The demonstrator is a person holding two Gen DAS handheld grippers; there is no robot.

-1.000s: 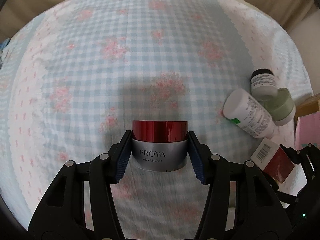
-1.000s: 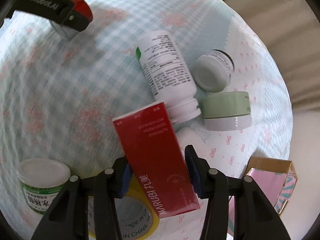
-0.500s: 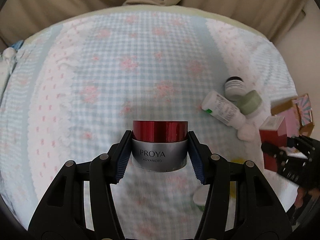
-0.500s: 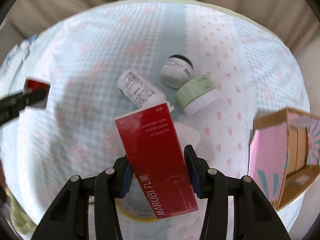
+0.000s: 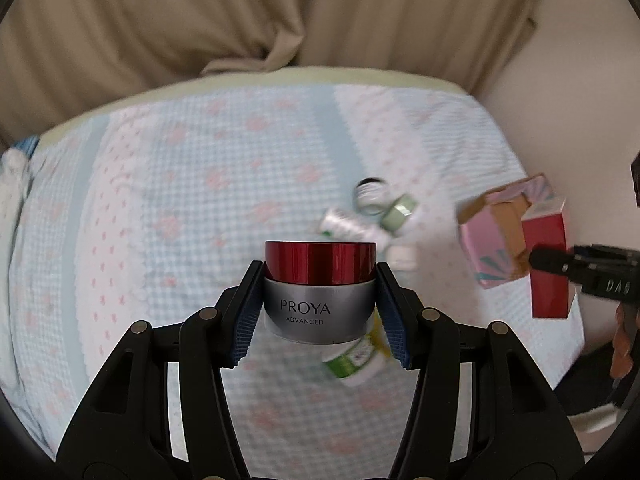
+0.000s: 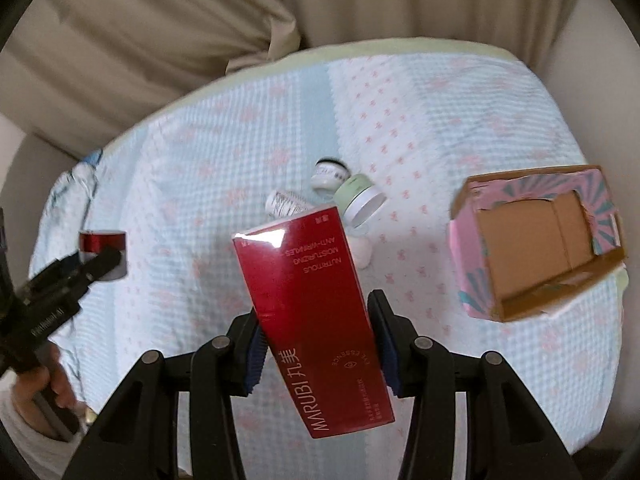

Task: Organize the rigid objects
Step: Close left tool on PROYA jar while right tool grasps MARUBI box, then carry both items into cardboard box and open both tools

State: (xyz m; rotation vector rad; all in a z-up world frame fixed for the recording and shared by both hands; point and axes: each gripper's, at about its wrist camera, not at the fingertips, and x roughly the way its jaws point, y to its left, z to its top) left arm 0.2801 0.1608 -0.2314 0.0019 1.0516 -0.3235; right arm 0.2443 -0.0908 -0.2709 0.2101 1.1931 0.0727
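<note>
Mid-carry: left gripper point(image 5: 319, 300) clamped on red-lidded silver jar point(image 5: 319, 292), right gripper point(image 6: 318, 344) on glossy red carton point(image 6: 310, 320); next, pink cardboard box point(image 6: 536, 248), frame right.

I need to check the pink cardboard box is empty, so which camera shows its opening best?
The right wrist view. There the pink box faces the camera, so its bare brown inside is visible. In the left wrist view the same box is blurred, seen side-on, and partly hidden behind the red carton.
</note>
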